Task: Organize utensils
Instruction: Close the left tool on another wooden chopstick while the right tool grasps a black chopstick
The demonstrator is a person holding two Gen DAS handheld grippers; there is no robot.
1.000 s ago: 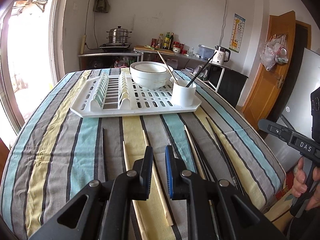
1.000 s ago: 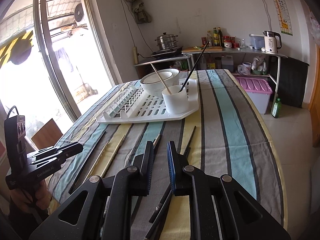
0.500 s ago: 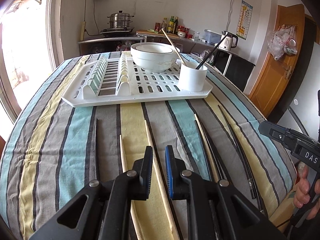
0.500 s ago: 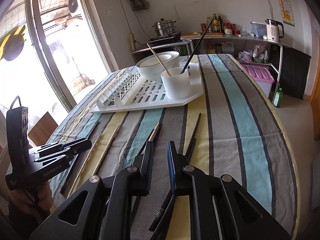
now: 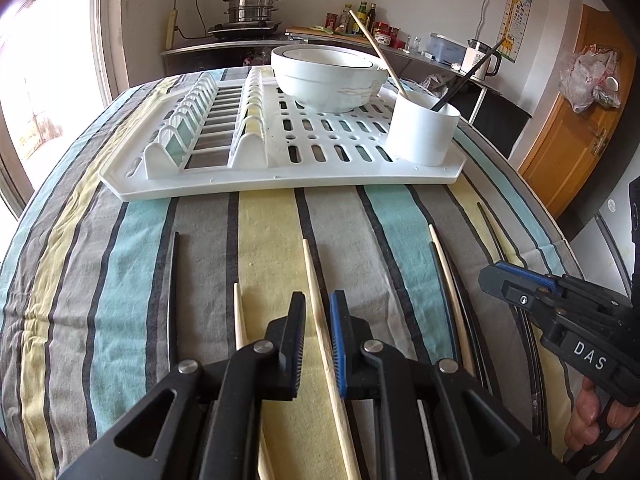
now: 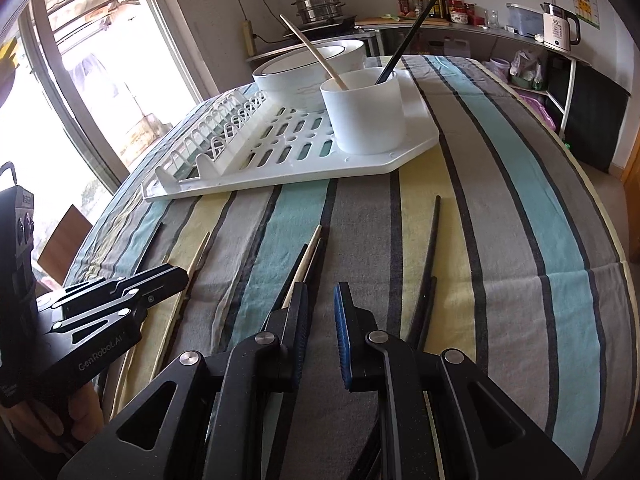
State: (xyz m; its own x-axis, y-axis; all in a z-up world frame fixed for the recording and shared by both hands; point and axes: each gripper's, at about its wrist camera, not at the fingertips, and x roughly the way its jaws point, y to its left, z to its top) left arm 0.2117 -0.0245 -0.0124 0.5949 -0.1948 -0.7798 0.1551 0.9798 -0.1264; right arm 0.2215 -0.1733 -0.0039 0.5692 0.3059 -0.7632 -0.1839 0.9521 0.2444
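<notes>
Several wooden and black chopsticks lie on the striped tablecloth. My left gripper (image 5: 317, 304) is open low over a wooden chopstick (image 5: 316, 292) that runs between its fingers. My right gripper (image 6: 320, 296) is open and empty, just right of a wooden chopstick (image 6: 306, 256) and left of a black one (image 6: 430, 248). A white cup (image 5: 422, 130) on the white drying rack (image 5: 256, 176) holds one wooden and one black chopstick; the cup also shows in the right wrist view (image 6: 366, 114).
White bowls (image 5: 326, 74) sit on the rack behind the cup. A black chopstick (image 5: 173, 292) lies at the left. The table edge drops off at the right (image 6: 600, 208). A counter with a pot and kettle stands behind.
Both grippers have moved forward and lower towards the table and the rack. The left gripper now straddles a wooden chopstick. Both stay open.
</notes>
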